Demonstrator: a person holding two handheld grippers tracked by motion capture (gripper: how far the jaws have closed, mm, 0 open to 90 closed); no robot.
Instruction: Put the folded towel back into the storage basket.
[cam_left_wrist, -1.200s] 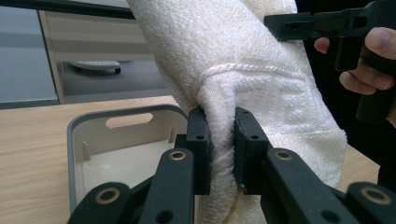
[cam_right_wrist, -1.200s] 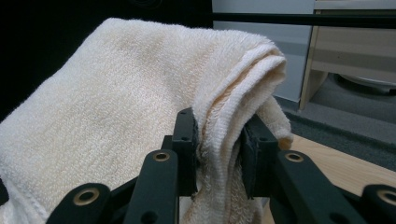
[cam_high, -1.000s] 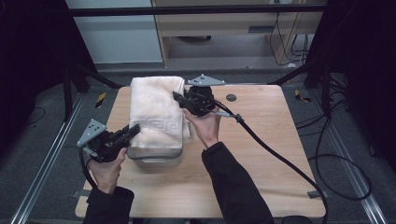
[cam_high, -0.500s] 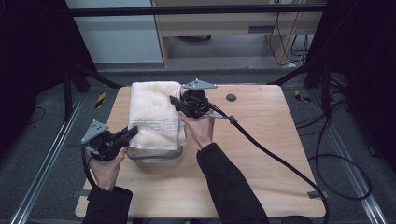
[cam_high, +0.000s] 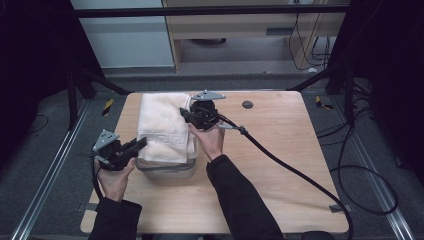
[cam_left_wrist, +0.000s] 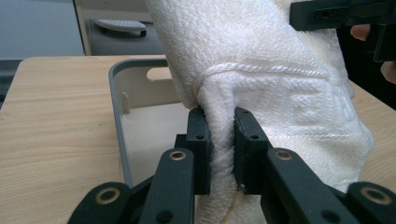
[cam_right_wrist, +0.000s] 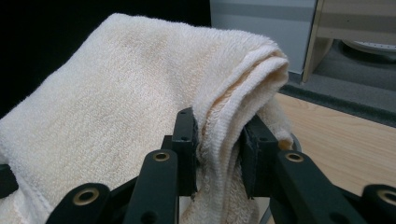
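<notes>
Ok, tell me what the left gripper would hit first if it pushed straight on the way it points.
The left gripper is already shut on the towel, so more towel comes first. Beyond that fold, the right gripper probably lies roughly in line, though depth is hard to judge.

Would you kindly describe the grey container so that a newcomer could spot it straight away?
Start at the wooden table and look to its left half, between the person's two hands. There sits a grey bin, rounded at its corners, with a cream towel draped over it. Its hard grey rim sets it apart from the soft cloth.
</notes>
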